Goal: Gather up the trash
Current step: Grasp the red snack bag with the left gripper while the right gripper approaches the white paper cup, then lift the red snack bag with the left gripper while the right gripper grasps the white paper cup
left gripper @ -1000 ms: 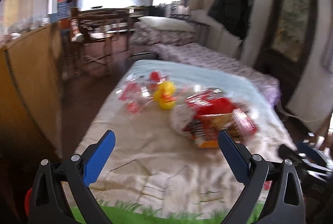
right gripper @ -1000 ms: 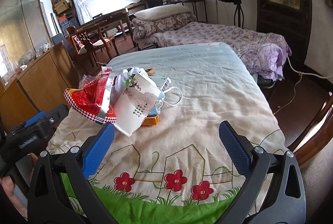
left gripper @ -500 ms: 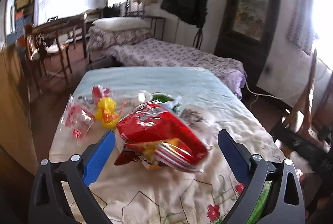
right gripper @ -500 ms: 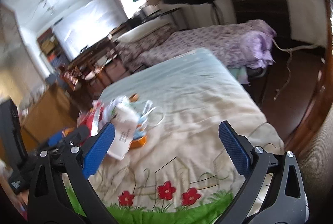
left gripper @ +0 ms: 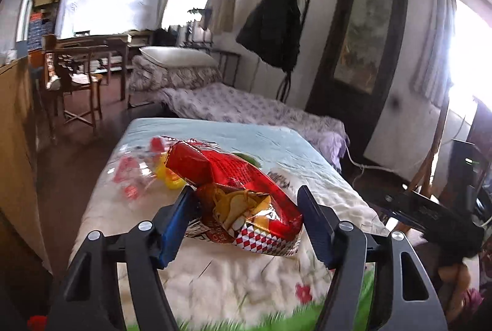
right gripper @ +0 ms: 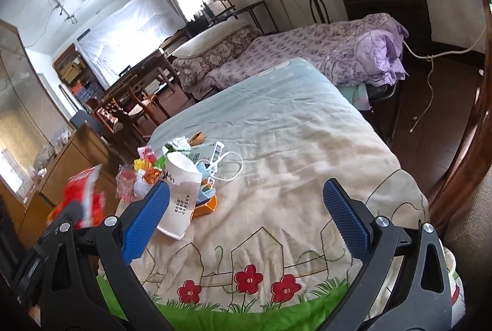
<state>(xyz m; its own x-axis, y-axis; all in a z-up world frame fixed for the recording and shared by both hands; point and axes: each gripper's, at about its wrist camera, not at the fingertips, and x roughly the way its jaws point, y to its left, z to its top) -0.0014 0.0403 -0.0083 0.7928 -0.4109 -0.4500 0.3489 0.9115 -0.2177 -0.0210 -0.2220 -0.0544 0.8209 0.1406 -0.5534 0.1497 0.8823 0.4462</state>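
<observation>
A red chip bag (left gripper: 236,192) sits between the fingers of my left gripper (left gripper: 246,214), whose jaws have narrowed around it; it looks lifted off the bed. The bag also shows, blurred, in the right wrist view (right gripper: 84,195). My right gripper (right gripper: 246,217) is open and empty above the bedspread. A pile of trash lies on the bed: a white paper cup (right gripper: 181,195), a blue face mask (right gripper: 206,174), an orange piece (right gripper: 209,205), clear wrappers (left gripper: 132,174) and a yellow wrapper (left gripper: 170,180).
The bed (right gripper: 292,146) has a pale blue and cream cover with red flowers and green grass at the near edge. A wooden cabinet (left gripper: 15,146) stands to the left. A second bed (right gripper: 323,51) with purple bedding and wooden chairs (left gripper: 77,78) stand beyond.
My left gripper has moved in on the red chip bag and closed around it, lifting it away from the pile. My right gripper has tilted and stayed open.
</observation>
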